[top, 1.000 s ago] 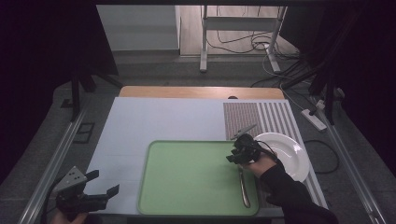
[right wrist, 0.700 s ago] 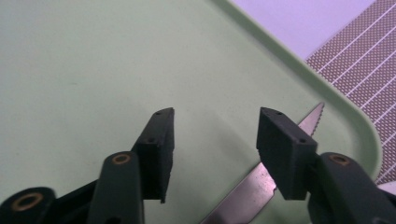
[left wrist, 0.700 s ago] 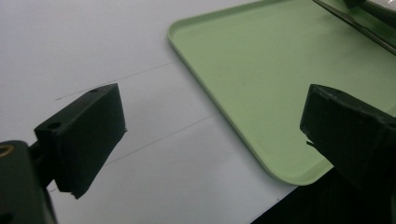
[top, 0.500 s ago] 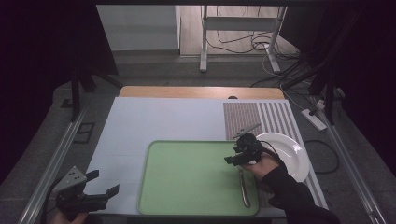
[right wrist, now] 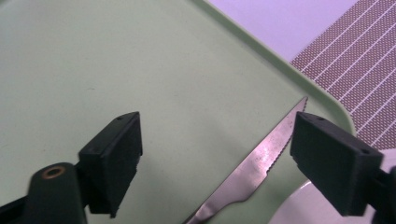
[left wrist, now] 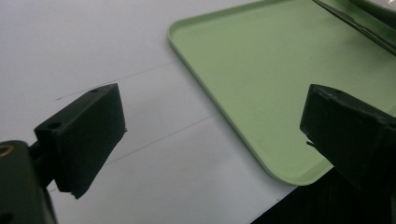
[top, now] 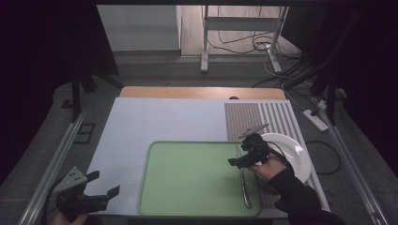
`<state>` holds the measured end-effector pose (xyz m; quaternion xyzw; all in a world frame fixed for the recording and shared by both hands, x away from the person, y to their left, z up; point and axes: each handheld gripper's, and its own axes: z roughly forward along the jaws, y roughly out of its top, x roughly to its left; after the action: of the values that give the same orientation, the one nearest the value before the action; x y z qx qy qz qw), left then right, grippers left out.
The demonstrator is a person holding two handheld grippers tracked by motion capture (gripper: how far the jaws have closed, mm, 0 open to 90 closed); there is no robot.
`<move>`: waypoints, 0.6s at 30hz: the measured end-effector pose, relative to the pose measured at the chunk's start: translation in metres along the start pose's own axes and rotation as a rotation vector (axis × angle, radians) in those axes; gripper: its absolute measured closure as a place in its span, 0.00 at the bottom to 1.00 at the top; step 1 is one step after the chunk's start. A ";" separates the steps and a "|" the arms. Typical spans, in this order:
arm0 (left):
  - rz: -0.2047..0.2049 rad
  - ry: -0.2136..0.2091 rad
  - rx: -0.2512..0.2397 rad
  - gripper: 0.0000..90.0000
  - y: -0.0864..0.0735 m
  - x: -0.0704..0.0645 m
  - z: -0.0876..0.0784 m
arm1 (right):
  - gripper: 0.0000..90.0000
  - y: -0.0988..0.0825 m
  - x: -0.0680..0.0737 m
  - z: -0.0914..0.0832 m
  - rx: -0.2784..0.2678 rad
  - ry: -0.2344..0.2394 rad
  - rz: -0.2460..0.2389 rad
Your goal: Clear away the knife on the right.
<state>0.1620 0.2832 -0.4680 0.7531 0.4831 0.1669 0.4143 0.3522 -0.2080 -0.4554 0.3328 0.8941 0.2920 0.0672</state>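
White table surface (top: 155, 122) carries a green tray (top: 187, 178). At seven o'clock we note the left gripper (top: 101, 183), jaws wide and empty. At the tray's three o'clock edge the knife (top: 244, 180) runs twelve-to-six beneath the nearer right gripper (top: 240, 154), jaws just opened, nothing gripped.

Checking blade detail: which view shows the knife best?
The right gripper view: the knife lies close up on the green tray, its serrated edge clear between the open right gripper jaws. The high view shows its whole length, small. The left gripper view catches a thin strip at the top edge.
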 end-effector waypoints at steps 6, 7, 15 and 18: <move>-0.001 -0.001 -0.001 0.07 0.000 0.000 0.000 | 0.12 -0.005 0.000 -0.002 -0.013 0.003 -0.001; -0.001 -0.001 -0.001 0.07 0.000 0.000 0.000 | 0.11 -0.006 0.000 -0.003 -0.012 0.001 0.002; 0.000 0.000 0.000 0.07 0.000 0.000 0.000 | 0.02 -0.014 -0.002 -0.006 -0.033 -0.020 0.004; -0.001 0.000 0.000 0.07 0.000 0.000 0.000 | 0.00 -0.018 -0.004 -0.008 -0.035 -0.025 0.011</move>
<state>0.1619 0.2830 -0.4680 0.7528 0.4834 0.1666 0.4145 0.3427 -0.2249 -0.4597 0.3401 0.8861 0.3039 0.0827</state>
